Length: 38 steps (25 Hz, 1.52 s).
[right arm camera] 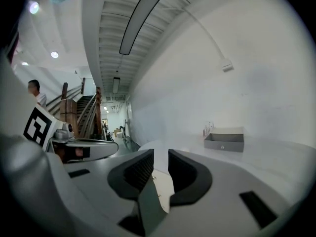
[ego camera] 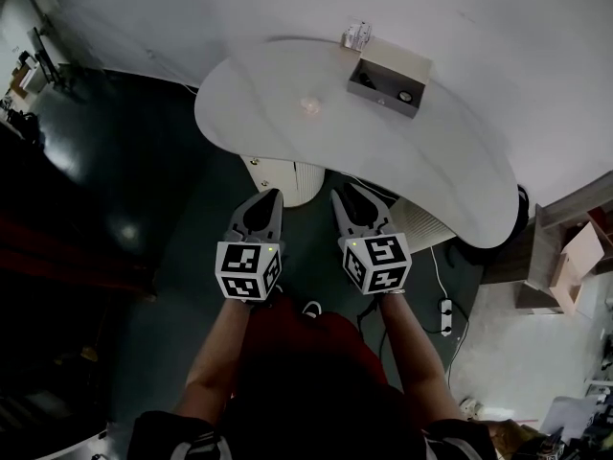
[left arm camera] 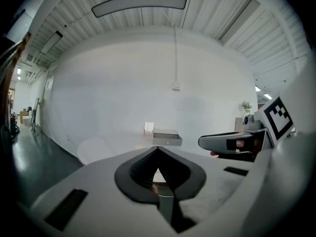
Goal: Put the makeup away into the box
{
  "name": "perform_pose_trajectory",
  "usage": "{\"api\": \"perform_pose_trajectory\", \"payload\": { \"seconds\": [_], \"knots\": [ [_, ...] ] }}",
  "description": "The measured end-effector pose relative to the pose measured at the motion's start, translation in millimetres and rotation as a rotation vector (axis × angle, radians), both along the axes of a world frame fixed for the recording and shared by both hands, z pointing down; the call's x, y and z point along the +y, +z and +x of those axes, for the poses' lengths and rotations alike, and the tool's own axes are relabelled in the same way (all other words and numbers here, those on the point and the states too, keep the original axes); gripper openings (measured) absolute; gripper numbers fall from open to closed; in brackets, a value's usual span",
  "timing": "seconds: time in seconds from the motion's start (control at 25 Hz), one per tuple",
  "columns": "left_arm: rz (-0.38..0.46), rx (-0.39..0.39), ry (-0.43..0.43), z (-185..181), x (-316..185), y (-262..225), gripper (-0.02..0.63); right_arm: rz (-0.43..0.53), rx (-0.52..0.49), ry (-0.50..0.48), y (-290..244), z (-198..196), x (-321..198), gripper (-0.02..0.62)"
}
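The box (ego camera: 388, 82) sits at the upper middle of the head view, near the far edge of the white table (ego camera: 249, 113). Its long axis runs upper left to lower right, and open tabletop lies before it, with a small pale thing (ego camera: 309, 104) to its left. At lower centre, short of the table's near edge, both forearms reach forward side by side: the left gripper (ego camera: 278, 193) has its jaws together on nothing, and the right gripper (ego camera: 335, 195) has its jaws slightly apart and empty.

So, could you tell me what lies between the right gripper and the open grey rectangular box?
Only bare white tabletop separates the right gripper from the box, per head view.
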<state>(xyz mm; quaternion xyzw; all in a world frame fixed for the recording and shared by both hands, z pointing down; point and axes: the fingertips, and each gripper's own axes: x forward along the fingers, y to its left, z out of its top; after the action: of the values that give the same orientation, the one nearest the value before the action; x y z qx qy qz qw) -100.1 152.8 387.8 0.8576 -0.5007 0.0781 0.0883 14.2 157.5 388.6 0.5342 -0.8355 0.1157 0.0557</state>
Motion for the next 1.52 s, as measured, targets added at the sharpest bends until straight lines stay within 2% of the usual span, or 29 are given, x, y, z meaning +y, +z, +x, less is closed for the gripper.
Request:
{"api": "perform_pose_trajectory", "payload": {
  "seconds": [0.56,1.12,1.52],
  "knots": [
    [-0.012,-0.002,0.006,-0.8,-43.3,9.2,0.021,-0.015,0.051,0.022,12.2,3.7,-41.6,0.085],
    [-0.065,0.025,-0.004,-24.7,-131.0,28.1,0.021,-0.061,0.118,-0.002,30.4,-23.7,-127.5,0.139],
    [-0.108,0.034,0.016,-29.1,-193.8,42.6,0.021,-0.113,0.186,-0.014,50.3,-36.3,-188.6,0.161]
  ]
}}
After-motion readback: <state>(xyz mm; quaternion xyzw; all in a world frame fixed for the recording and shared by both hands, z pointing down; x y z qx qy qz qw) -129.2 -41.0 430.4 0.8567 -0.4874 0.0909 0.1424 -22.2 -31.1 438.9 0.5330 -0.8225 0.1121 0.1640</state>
